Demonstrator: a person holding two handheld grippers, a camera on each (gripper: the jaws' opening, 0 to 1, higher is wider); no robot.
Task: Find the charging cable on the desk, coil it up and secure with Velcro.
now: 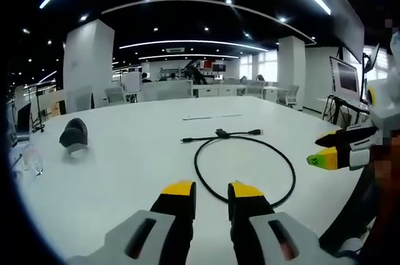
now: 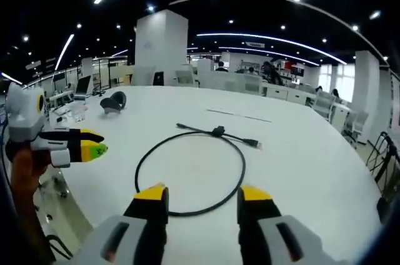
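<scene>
On white desk (image 1: 125,159), looped cable (image 1: 244,159), untouched

My two views look low across the desk (image 1: 125,152) from its near edge, sharing the looped cable (image 1: 244,168).

A black charging cable (image 2: 190,174), looped once, is seen lying on a white desk (image 2: 300,171). The right gripper (image 2: 203,197) is held apart above it, the left gripper (image 2: 94,146) alongside.
</scene>
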